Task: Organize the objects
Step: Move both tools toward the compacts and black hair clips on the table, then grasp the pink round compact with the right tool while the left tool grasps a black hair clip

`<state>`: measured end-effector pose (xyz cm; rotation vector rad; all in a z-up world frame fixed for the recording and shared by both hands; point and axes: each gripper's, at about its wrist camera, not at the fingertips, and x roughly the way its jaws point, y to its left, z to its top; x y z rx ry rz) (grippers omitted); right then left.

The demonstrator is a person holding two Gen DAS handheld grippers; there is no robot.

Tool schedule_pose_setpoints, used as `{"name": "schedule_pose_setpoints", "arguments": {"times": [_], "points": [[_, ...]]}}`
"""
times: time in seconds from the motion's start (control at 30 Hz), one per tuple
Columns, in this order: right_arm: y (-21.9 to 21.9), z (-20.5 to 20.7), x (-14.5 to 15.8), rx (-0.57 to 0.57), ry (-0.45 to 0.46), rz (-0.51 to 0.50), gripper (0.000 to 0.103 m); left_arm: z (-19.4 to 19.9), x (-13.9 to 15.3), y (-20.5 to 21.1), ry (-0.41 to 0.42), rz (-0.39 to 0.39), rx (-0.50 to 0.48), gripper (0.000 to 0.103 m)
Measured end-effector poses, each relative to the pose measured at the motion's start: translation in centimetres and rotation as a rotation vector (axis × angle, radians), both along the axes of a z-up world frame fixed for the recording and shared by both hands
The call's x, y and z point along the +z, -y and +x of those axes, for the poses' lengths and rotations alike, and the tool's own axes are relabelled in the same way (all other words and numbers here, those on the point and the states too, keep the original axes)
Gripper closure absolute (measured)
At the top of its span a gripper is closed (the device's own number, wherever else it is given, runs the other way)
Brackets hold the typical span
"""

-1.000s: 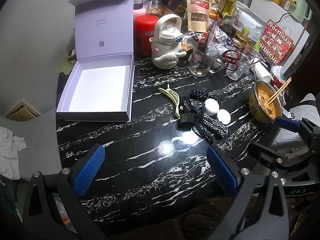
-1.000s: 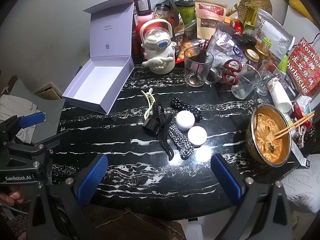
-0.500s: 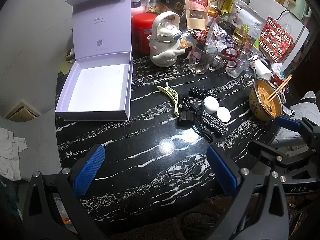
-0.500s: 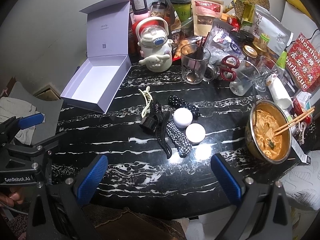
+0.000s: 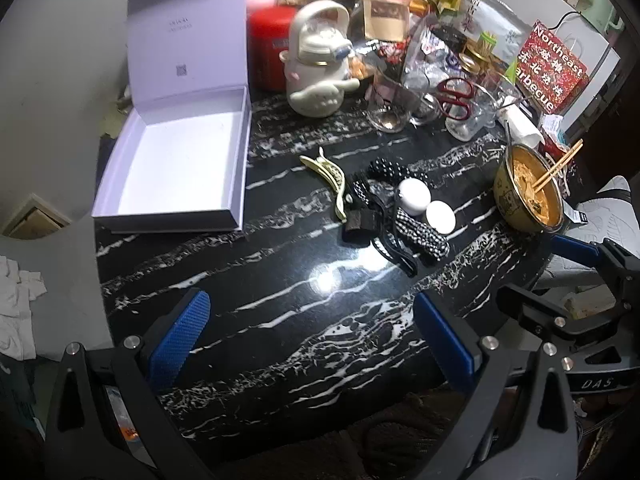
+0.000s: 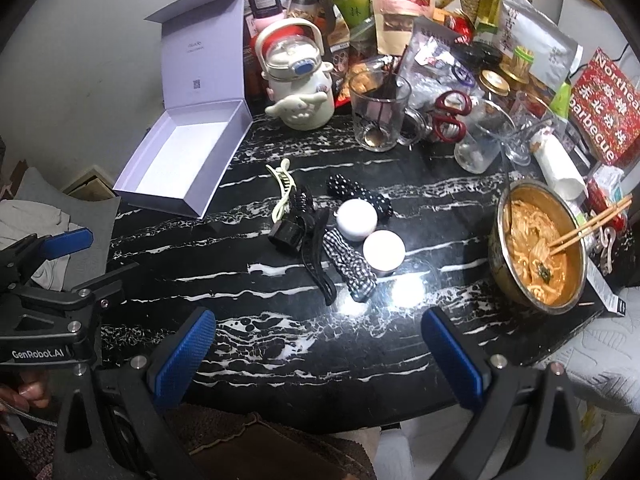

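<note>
Both grippers were wide open with nothing in them, left gripper [image 5: 308, 336] and right gripper [image 6: 320, 344] hovering over the near edge of the black marble tabletop [image 5: 248, 300]. Hair clips [image 6: 316, 240] and two white round cases [image 6: 370, 234] sat mid-table, well apart from the open lavender box [image 5: 176, 164] at the left edge.

Blk marble table [image 5: 280, 320], white wall [image 5: 60, 60]
</note>
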<state>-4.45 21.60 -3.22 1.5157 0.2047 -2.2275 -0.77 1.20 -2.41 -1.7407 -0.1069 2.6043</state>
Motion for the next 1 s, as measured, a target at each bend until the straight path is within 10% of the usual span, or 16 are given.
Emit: {"name": "schedule_pose_setpoints", "arguments": {"times": [1.0], "points": [[-3.0, -7.3, -6.5, -0.003, 0.182, 0.015, 0.000, -8.7, -7.0, -3.2, 0.213, 0.050, -0.007, 0.002]]}}
